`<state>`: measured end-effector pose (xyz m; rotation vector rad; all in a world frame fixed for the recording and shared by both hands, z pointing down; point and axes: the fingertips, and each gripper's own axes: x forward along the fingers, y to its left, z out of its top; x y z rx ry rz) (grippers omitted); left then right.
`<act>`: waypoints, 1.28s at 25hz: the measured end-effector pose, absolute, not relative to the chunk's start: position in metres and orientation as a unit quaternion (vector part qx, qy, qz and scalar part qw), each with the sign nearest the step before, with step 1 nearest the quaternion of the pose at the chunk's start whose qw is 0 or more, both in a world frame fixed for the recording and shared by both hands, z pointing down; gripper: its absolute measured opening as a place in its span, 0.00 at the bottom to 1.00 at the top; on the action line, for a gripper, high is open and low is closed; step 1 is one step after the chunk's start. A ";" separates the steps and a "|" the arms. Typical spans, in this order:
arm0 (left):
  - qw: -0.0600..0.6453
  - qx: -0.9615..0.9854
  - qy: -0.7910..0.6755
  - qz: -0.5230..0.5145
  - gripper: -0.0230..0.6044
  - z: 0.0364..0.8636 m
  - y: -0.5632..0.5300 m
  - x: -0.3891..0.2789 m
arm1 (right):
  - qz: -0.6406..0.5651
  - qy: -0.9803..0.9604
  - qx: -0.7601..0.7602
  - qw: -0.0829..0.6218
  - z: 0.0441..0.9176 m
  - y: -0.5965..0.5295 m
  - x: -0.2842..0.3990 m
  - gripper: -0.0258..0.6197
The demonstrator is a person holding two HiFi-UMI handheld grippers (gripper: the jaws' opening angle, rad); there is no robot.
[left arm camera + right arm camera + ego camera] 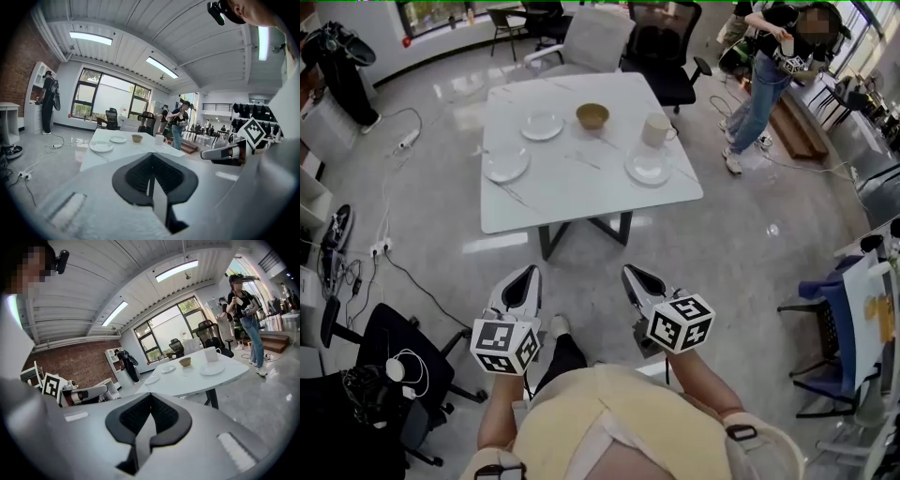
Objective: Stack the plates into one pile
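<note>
Both grippers were well short of the table (581, 202), low in the head view, and neither held anything: the left gripper (151, 165) had its jaws pressed together on empty air, and so did the right gripper (149, 414). The three plates lay apart on the white top in the upper middle of the frame, none yet stacked: the left plate (506, 165) by the left edge, the far plate (543, 125) above and a little right of it, the right plate (648, 168) toward the right edge. A bowl (592, 115) sat between the far plate and a mug (655, 129), and the mug stood just above the right plate; from that far off I could not tell whether it touched the rim. That was where I judged trouble most likely: a gripper reaching for the right plate could clip the mug and tip it, or drag it along if the two were in contact. The jaws would also have to be spread before they met any rim, since closed tips would only shove a plate across the smooth top, perhaps off the edge. Each plate lay flat, face up; being round, none had a long axis or pointed any way, so a rim could be taken from whichever side was free.
</note>
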<state>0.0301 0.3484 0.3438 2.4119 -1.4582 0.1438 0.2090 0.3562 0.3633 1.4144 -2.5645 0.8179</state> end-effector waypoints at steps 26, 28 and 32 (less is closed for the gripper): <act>0.165 0.840 -0.508 0.090 0.04 0.369 0.217 -0.057 | 0.246 -0.852 0.458 0.057 0.360 0.211 0.120 0.23; 0.165 0.842 -0.505 0.098 0.04 0.374 0.208 -0.063 | 0.250 -0.851 0.458 0.057 0.363 0.205 0.113 0.23; 0.168 0.848 -0.492 0.101 0.04 0.378 0.187 -0.061 | 0.259 -0.844 0.464 0.064 0.369 0.196 0.112 0.24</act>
